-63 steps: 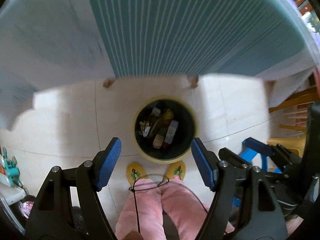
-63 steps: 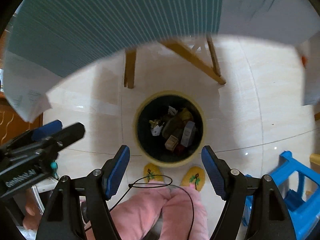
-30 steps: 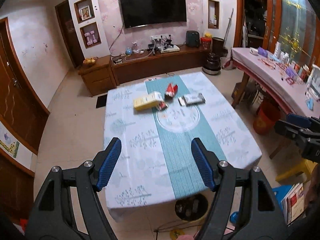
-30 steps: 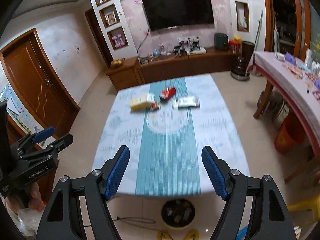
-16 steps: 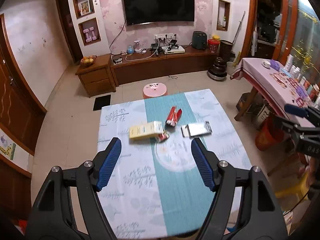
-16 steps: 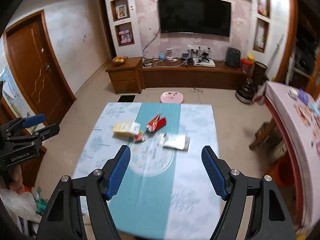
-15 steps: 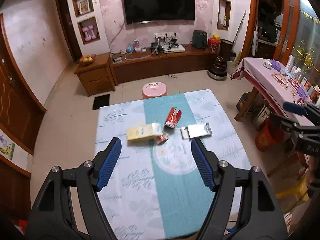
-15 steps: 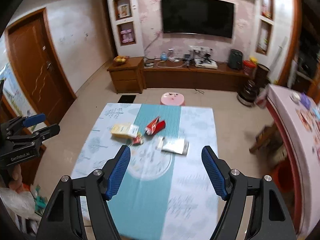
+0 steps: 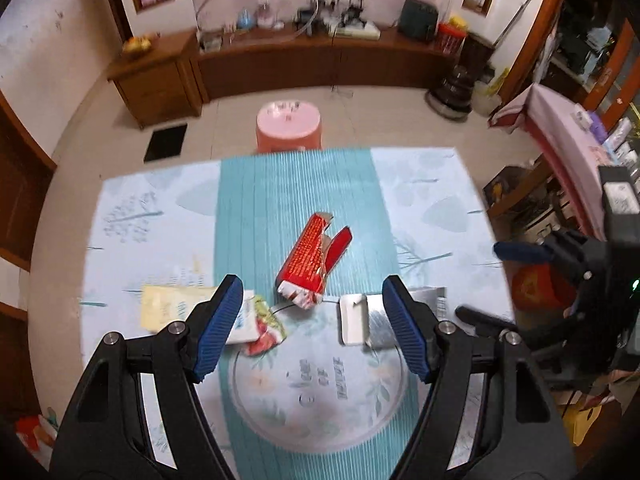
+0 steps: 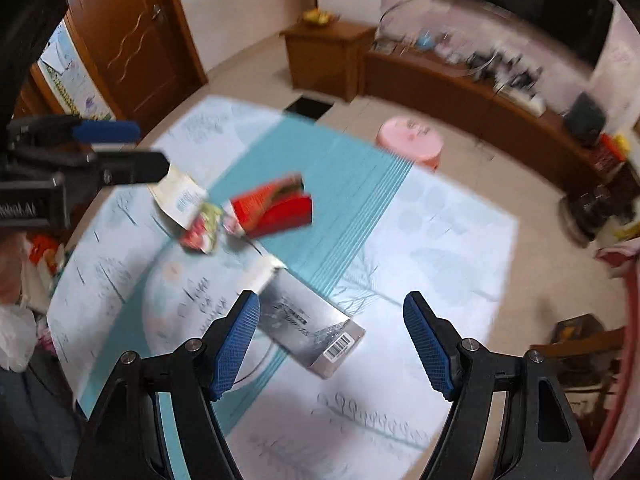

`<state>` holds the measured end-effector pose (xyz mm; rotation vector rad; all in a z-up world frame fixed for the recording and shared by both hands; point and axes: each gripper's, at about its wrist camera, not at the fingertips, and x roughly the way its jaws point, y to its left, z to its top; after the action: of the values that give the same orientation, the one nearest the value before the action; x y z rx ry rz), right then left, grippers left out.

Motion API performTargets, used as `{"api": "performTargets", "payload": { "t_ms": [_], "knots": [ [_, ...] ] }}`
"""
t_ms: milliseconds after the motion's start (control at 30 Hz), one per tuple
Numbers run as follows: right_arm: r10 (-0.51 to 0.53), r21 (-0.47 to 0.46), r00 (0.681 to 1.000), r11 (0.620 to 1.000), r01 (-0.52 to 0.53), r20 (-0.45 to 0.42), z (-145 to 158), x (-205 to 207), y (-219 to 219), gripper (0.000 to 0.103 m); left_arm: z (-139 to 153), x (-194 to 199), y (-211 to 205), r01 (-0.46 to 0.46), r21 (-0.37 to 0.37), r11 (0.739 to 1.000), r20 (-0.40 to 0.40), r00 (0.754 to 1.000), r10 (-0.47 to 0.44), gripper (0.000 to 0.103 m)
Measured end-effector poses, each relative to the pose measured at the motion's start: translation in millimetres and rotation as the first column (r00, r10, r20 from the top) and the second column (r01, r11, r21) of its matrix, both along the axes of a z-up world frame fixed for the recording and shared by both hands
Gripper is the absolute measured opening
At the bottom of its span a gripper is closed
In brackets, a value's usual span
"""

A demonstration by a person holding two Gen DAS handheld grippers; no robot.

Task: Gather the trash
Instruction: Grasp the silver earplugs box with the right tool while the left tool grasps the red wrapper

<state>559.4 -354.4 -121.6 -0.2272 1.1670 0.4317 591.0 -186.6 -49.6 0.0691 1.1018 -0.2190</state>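
Both grippers, left [image 9: 312, 322] and right [image 10: 331, 338], were wide open (holding nothing) above the table [image 9: 132, 216], probably to approach the red box [image 9: 310, 256] and silver box [image 10: 308, 326].

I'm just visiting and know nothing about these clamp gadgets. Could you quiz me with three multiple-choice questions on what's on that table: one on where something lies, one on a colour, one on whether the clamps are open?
1. Where does the torn red carton lie?
A. on the teal stripe of the tablecloth
B. on the floor
C. on the pink stool

2. What colour is the flat pack with the barcode?
A. green
B. silver
C. black

3. How do the two grippers stand?
A. both shut on trash
B. one holds the carton
C. both open, holding nothing

Answers: 1 A, teal stripes surround it. 2 B, its face is shiny silver. 3 C, the left gripper and right gripper show wide, bare gaps.
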Motion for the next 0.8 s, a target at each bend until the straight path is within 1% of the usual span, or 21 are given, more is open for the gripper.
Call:
{"api": "performTargets", "payload": {
  "t_ms": [67, 100, 133, 167, 200, 300, 367, 433, 500, 600, 633, 667, 700, 733, 767, 800],
  "knots": [
    [0.028, 0.032, 0.998, 0.999, -0.027, -0.051, -37.1, 9.9, -4.2, 0.076, -33.6, 16.7, -7.5, -0.005, 0.015, 1.0, -0.041, 0.999, 0.005, 0.07],
    [0.048, 0.045, 0.997, 0.998, -0.045, -0.065, -50.3, 12.3, -5.5, 0.076, -45.5, 13.1, -6.0, -0.009, 0.019, 1.0, -0.049, 0.999, 0.01, 0.07],
    [0.077, 0.056, 0.994, 0.996, -0.073, -0.081, -66.0, 17.8, -7.3, 0.076, -56.5, 17.6, -7.5, -0.009, 0.023, 1.0, -0.062, 0.998, 0.011, 0.07],
    [0.098, 0.062, 0.991, 0.994, -0.093, -0.091, -80.0, 20.5, -6.1, 0.081, -68.5, 23.3, -9.8, -0.006, 0.023, 1.0, -0.076, 0.997, 0.008, 0.07],
    [0.118, 0.068, 0.988, 0.991, -0.112, -0.096, -89.3, 16.0, -4.6, 0.086, -78.1, 27.0, -10.2, -0.003, 0.024, 1.0, -0.086, 0.996, 0.005, 0.07],
    [0.188, 0.099, 0.976, 0.979, -0.177, -0.111, -110.7, 15.8, 0.3, 0.088, -102.3, 37.6, -13.5, 0.007, 0.03, 1.0, -0.116, 0.993, -0.004, 0.07],
    [0.237, 0.106, 0.965, 0.969, -0.225, -0.112, -120.1, 16.6, 3.0, 0.09, -112.4, 42.2, -14.6, 0.003, 0.033, 0.999, -0.128, 0.992, 0.001, 0.07],
    [0.3, 0.072, 0.949, 0.953, -0.294, -0.1, -129.4, 13.2, 8.5, 0.09, -120.9, 45.8, -15.0, -0.002, 0.035, 0.999, -0.142, 0.99, 0.007, 0.07],
    [0.357, 0.007, 0.93, 0.934, -0.357, -0.088, -139.4, 7.6, 12.8, 0.09, -128.4, 50.0, -15.6, -0.007, 0.039, 0.999, -0.156, 0.988, 0.013, 0.07],
    [0.394, -0.062, 0.917, 0.915, -0.398, -0.059, -147.0, 2.6, 16.3, 0.091, -138.7, 56.1, -14.5, -0.016, 0.046, 0.999, -0.174, 0.985, 0.023, 0.07],
    [0.392, -0.071, 0.918, 0.916, -0.395, -0.054, -148.4, 3.3, 14.0, 0.091, -141.6, 57.9, -13.9, -0.02, 0.05, 0.999, -0.178, 0.984, 0.029, 0.07],
    [0.385, -0.076, 0.921, 0.919, -0.388, -0.054, -148.6, 4.1, 11.7, 0.086, -145.8, 60.5, -14.3, -0.024, 0.051, 0.998, -0.185, 0.982, 0.033, 0.07],
    [0.373, -0.085, 0.927, 0.923, -0.375, -0.042, -146.5, 4.8, 7.5, 0.076, -148.8, 62.5, -14.4, -0.029, 0.05, 0.998, -0.19, 0.981, 0.038, 0.07],
    [0.362, -0.084, 0.932, 0.928, -0.364, -0.036, -145.3, 6.2, 2.5, 0.075, -152.2, 65.1, -14.4, -0.035, 0.048, 0.998, -0.196, 0.98, 0.044, 0.07],
    [0.349, -0.071, 0.936, 0.933, -0.352, -0.048, -144.9, 8.1, -2.7, 0.074, -156.3, 67.9, -15.5, -0.041, 0.043, 0.998, -0.203, 0.978, 0.049, 0.07],
    [0.322, -0.068, 0.946, 0.944, -0.324, -0.048, -144.3, 10.3, -10.3, 0.073, -159.4, 70.1, -16.4, -0.044, 0.04, 0.998, -0.207, 0.977, 0.051, 0.07]
  ]
}}
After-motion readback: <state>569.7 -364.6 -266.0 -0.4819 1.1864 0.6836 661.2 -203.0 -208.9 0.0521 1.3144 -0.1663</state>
